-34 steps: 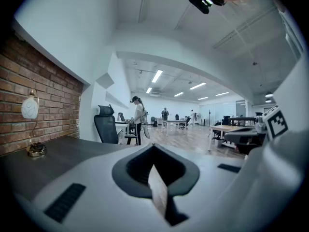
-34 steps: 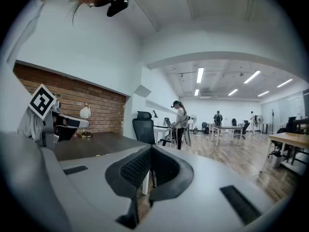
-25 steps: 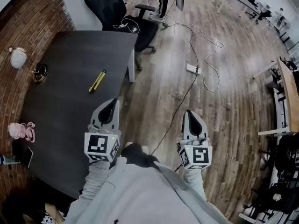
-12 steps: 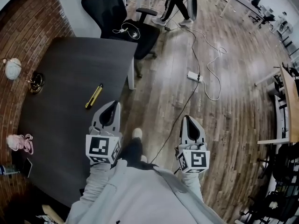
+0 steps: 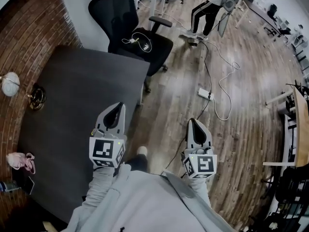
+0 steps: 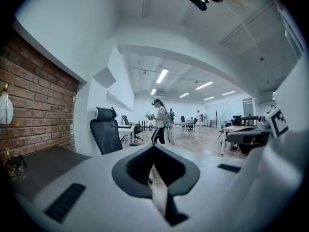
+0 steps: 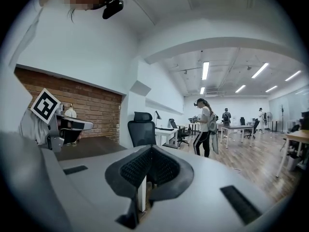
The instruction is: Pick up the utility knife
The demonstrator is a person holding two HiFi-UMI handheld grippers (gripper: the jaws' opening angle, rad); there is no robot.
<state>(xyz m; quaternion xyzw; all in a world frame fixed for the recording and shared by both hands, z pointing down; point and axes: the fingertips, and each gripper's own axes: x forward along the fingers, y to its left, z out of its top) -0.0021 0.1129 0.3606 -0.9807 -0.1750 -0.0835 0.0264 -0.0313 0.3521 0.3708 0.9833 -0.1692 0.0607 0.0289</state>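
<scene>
Left gripper (image 5: 115,110) at lower centre, over dark worktop (image 5: 72,95) near its right edge; jaws pressed together, empty. Right gripper (image 5: 195,125) over floor (image 5: 241,124); jaws together, empty.

The left gripper (image 5: 116,109) covers part of the surface (image 5: 72,95); a small item (image 5: 6,186) (bottom left) is cut off, unidentifiable.

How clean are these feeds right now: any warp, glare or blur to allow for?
Head view: sharp, fisheye bows the table edges, light sheen on the wooden floor. Left gripper view: heavy barrel warp, black corners, close foreground soft. Right gripper view: same warp, ceiling lights bright, not clipped.
</scene>
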